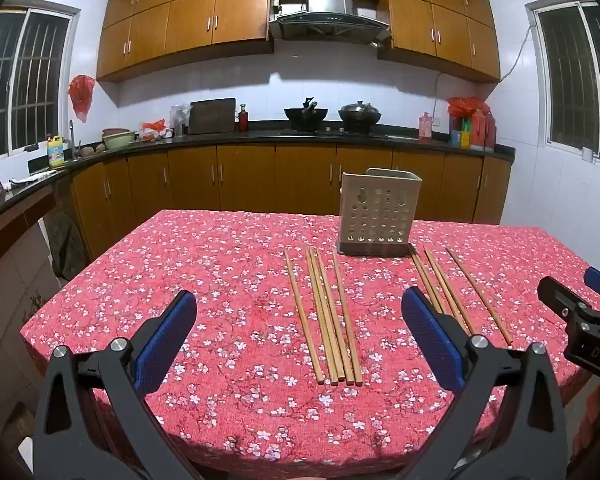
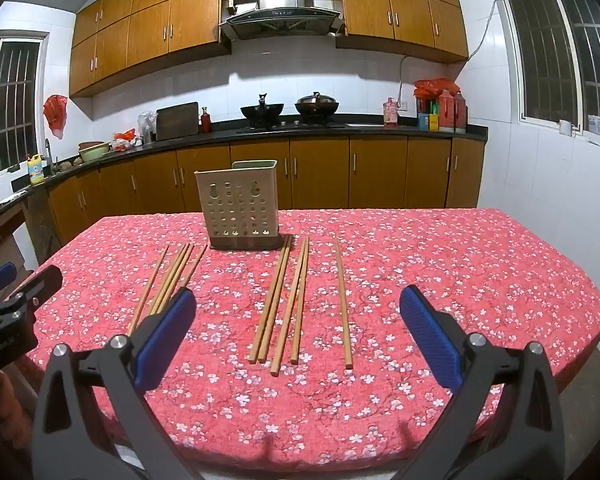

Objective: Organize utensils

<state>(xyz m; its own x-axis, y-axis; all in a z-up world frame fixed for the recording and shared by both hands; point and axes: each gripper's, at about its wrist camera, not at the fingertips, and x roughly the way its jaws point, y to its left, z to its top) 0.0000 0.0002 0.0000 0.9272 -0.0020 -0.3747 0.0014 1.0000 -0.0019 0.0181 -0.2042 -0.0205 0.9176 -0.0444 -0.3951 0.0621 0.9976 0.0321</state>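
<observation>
Both grippers hover above the near edge of the worktop (image 1: 100,300), carrying nothing. Left gripper (image 1: 298,338): fingers spread wide. Right gripper (image 2: 298,338): fingers spread wide.

Chopsticks lie flat in two loose groups, pointing toward the perforated holder (image 1: 376,216) standing at upper centre of both views. The left group (image 1: 326,316) lies between the left fingers, well ahead of them; the right group (image 2: 284,304) likewise for the right.

Judgement: thin wooden sticks, light, stiff, prone to roll. Pinch near mid-length, one or two at a time.
</observation>
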